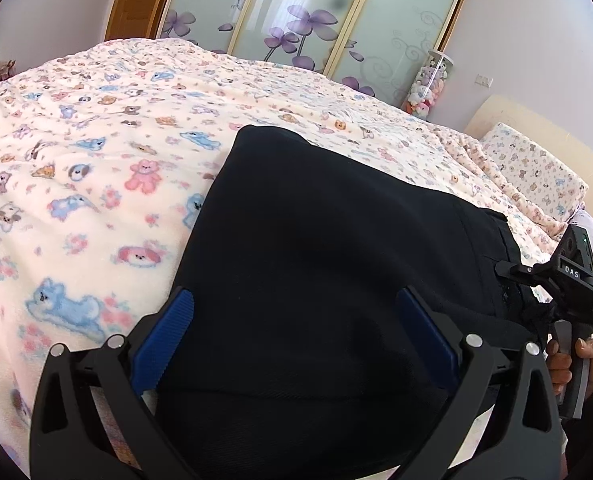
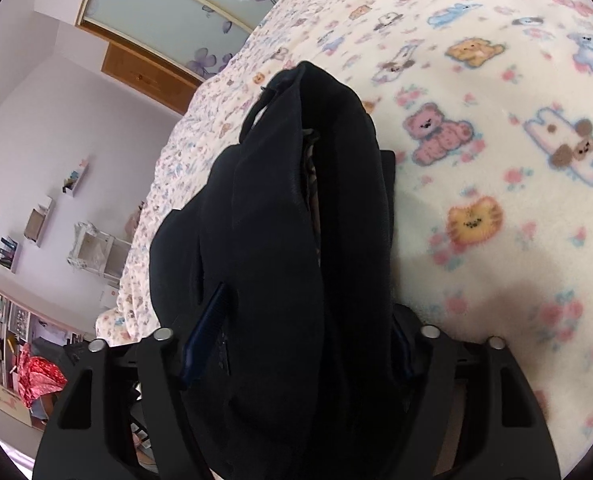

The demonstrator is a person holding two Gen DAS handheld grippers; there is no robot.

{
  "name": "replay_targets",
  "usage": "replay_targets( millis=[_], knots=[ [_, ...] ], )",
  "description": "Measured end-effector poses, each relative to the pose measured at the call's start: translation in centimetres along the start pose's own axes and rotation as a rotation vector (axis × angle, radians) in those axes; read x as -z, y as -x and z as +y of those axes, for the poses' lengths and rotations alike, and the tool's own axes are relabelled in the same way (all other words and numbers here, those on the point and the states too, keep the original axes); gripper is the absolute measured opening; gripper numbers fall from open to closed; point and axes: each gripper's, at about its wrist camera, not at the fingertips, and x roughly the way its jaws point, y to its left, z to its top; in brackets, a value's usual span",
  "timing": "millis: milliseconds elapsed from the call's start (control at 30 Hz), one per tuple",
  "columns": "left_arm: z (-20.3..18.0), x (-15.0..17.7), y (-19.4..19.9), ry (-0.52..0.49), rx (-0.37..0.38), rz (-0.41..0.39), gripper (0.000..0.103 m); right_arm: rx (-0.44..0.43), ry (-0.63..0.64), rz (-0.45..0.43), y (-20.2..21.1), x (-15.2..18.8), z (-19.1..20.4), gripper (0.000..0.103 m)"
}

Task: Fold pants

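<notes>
Here the black pants (image 1: 316,248) lie folded on a bed covered with a cream blanket (image 1: 96,152) printed with small animals. In the left wrist view the left gripper (image 1: 296,312) has its jaws spread wide, and the pants fill the space between the two blue pads (image 1: 168,340), which do not seem to press the cloth. At about 3 o'clock the right gripper (image 1: 564,280) reaches the waistband edge, with a hand (image 1: 576,364) on its handle. In the right wrist view a thick bundle of the pants (image 2: 296,240) stands between the right gripper (image 2: 296,332) jaws, and the pads (image 2: 206,332) pinch it from both sides.
</notes>
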Motion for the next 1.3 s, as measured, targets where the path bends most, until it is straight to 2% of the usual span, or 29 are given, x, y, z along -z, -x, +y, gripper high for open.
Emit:
replay_targets(
  millis=[100, 167, 300, 467, 533, 600, 700, 833, 933, 1000, 1133, 1200, 1300],
  knots=[
    [0.0, 0.0, 0.0, -0.001, -0.006, 0.002, 0.101, -0.012, 0.018, -0.027, 0.9, 0.3, 0.3, 0.048],
    [0.0, 0.0, -0.1, -0.002, -0.012, 0.005, 0.101, -0.015, 0.045, -0.047, 1.3, 0.4, 1.1, 0.045],
    [0.2, 0.0, -0.2, 0.003, -0.023, 0.01, 0.101, -0.025, 0.105, -0.081, 1.8, 0.4, 3.1, 0.039],
    [0.5, 0.0, -0.1, 0.027, -0.011, 0.015, 0.101, -0.058, 0.277, -0.098, 2.1, 1.2, 8.6, 0.038],
    [1.1, -0.4, 0.3, 0.061, 0.027, 0.02, 0.101, -0.038, 0.338, -0.087, 1.9, 1.7, 10.0, 0.038],
    [2.4, -1.4, 1.3, 0.137, 0.097, 0.03, 0.101, 0.0, 0.372, -0.079, 1.8, 1.7, 10.4, 0.038],
    [4.6, -3.5, 2.2, 0.236, 0.168, 0.059, 0.101, 0.017, 0.316, -0.077, 1.9, 1.1, 8.7, 0.036],
    [7.2, -6.8, 1.1, 0.29, 0.218, 0.162, 0.101, 0.0, 0.235, -0.085, 1.9, 0.9, 6.2, 0.036],
    [7.8, -8.6, -1.6, 0.307, 0.275, 0.319, 0.1, -0.015, 0.208, -0.093, 1.9, 1.2, 5.5, 0.036],
    [7.9, -9.4, -3.4, 0.31, 0.271, 0.398, 0.099, -0.02, 0.202, -0.093, 1.8, 1.0, 5.4, 0.036],
    [7.5, -9.8, -6.1, 0.272, 0.278, 0.513, 0.099, -0.026, 0.198, -0.088, 1.7, 1.1, 5.1, 0.036],
    [7.6, -9.3, -7.5, 0.291, 0.323, 0.568, 0.098, -0.029, 0.188, -0.089, 1.7, 1.1, 4.9, 0.036],
    [7.8, -8.7, -8.8, 0.329, 0.39, 0.595, 0.092, -0.041, 0.158, -0.091, 1.7, 1.2, 3.9, 0.036]
  ],
)
